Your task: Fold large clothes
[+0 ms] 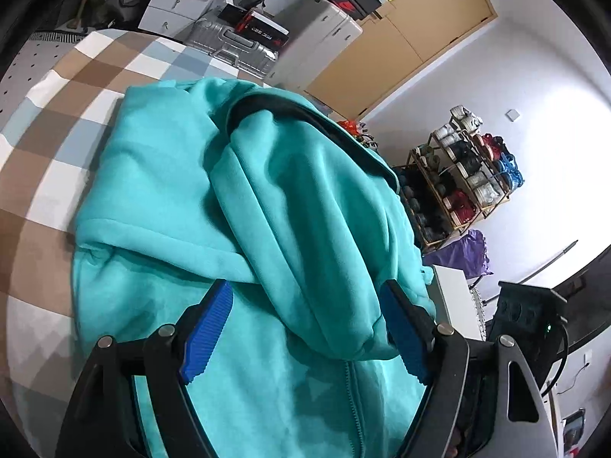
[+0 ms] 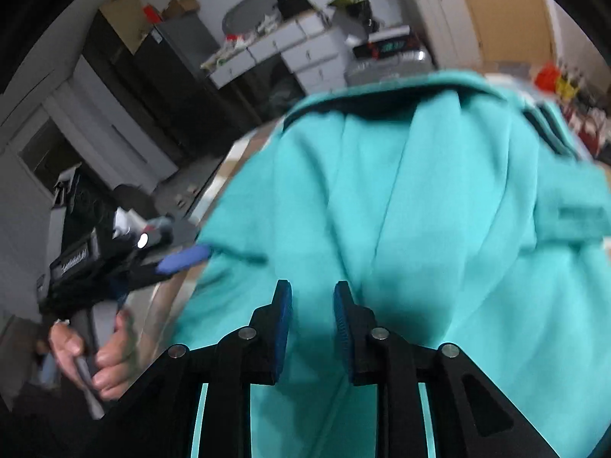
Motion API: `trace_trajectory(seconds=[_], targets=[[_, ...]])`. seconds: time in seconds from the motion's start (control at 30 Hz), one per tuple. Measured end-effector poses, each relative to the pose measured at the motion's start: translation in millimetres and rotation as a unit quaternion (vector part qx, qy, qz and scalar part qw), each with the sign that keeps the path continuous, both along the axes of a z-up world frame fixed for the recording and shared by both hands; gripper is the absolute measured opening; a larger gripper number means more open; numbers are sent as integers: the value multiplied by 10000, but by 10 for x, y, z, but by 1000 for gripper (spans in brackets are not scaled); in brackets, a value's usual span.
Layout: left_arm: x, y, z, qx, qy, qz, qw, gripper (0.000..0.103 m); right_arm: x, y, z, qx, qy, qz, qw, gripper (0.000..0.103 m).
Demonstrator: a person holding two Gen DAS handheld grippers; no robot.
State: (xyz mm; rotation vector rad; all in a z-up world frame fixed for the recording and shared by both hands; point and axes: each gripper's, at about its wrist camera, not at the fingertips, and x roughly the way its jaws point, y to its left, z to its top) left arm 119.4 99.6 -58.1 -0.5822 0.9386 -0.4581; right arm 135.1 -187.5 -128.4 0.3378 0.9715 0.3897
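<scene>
We see a teal hoodie lying bunched on a bed whose checked cover shows brown, white and pale blue squares at nine to eleven o'clock in the left wrist view. Its dark-lined hood edge sits toward twelve o'clock, and a zip runs down the front at about six o'clock. A thick fold of the cloth drapes from the hood down toward five o'clock.

Our left tool stands wide, its blue pads on either side of that fold; the right-hand pad lies against the bulge of cloth, yet the jaws do not pinch it. In the right wrist view the same tool shows at nine o'clock, gripped by a hand, its blue tip at the garment's edge.

Our right tool stands narrow, jaws slightly apart, over the teal cloth at six o'clock; we see nothing clamped between the pads, though this view is blurred.

Beyond the bed, at twelve o'clock, stand a silver suitcase and white drawers; at three o'clock a wooden rack holds spools.
</scene>
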Motion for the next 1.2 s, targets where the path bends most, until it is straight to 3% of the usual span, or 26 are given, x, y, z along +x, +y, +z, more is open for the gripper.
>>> trace_trajectory(seconds=[0.17, 0.27, 0.4, 0.5, 0.57, 0.6, 0.7, 0.77, 0.87, 0.97, 1.03, 1.1, 1.2], targets=[[62, -210, 17, 71, -55, -318, 9995, 75, -88, -156, 414, 47, -669, -311, 9973, 25], [145, -404, 104, 142, -315, -531, 9980, 75, 38, -288, 507, 83, -787, -609, 9950, 28], [319, -634, -7, 229, -311, -868, 9955, 75, 377, -291, 107, -416, 94, -733, 9964, 29], [489, -784, -299, 633, 211, -853, 9941, 75, 471, -446, -381, -134, 997, -879, 9910, 25], [551, -842, -466, 981, 584, -852, 9898, 75, 478, -518, -535, 73, 1139, -915, 9892, 24], [546, -845, -499, 1059, 574, -839, 9892, 75, 462, -536, -541, 149, 1067, -906, 9900, 24], [533, -817, -495, 1188, 562, -873, 9875, 75, 468, -450, -486, -259, 957, -701, 9926, 24], [533, -725, -528, 1109, 650, -793, 9885, 75, 529, -436, -327, -349, 1019, -588, 9924, 26], [519, -593, -542, 793, 752, -698, 9916, 73, 571, -423, 161, -147, 174, -393, 9990, 29], [478, -398, -522, 326, 823, -502, 9948, 71, 798, -238, 423, -337, 17, -89, 9994, 30], [414, -208, -464, -138, 813, -327, 9961, 71, 1000, -65, 439, -402, 136, 126, 9990, 28], [345, -46, -357, -393, 550, -239, 9974, 71, 1222, 163, 372, -780, 287, 368, 9959, 24], [254, 145, -260, -196, 216, 51, 9996, 71, 1352, 418, 3, -1296, 833, 592, 9863, 15]])
